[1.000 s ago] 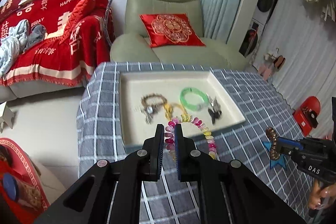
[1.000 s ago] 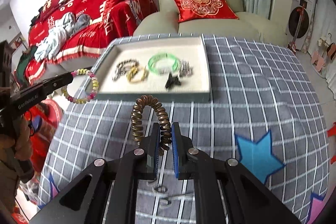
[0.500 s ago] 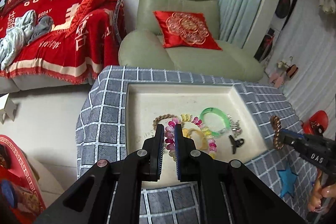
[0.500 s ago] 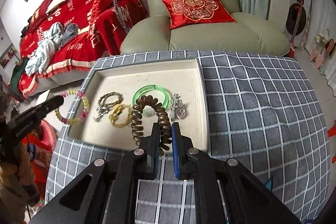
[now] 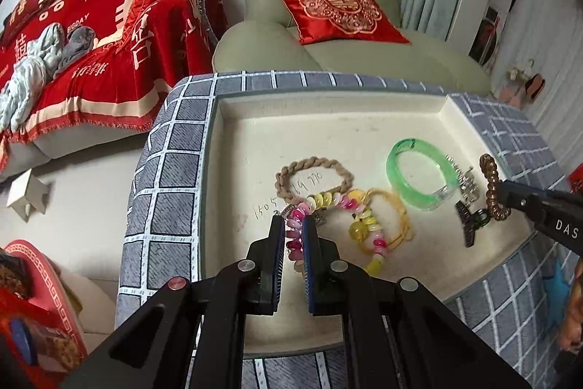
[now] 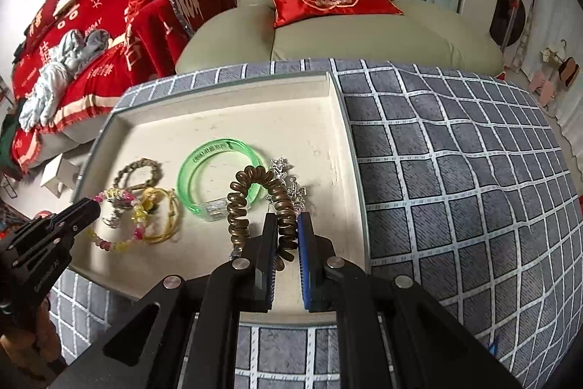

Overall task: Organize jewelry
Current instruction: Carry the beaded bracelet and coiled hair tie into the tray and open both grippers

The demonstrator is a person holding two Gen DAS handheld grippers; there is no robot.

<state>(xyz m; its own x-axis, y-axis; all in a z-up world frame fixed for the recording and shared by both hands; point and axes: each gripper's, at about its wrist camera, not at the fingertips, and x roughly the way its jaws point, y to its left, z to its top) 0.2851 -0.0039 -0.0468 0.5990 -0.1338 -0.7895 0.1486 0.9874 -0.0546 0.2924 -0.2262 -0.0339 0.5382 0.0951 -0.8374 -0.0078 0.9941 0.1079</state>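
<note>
A cream tray sits on a grey checked cloth. My left gripper is shut on a pink-and-yellow bead bracelet, low over the tray's left half. My right gripper is shut on a bronze coil bracelet, over the tray's right part. In the tray lie a green bangle, a braided tan bracelet, a yellow cord bracelet, a silver chain and a black clip.
A green armchair with a red cushion stands behind the table. A sofa with a red throw is at the left. The checked cloth stretches to the right of the tray.
Both grippers have moved forward and down over the tray, carrying their bracelets. The bead bracelet now hangs over the jewelry in the tray, and the coil bracelet is above the tray's right side.
</note>
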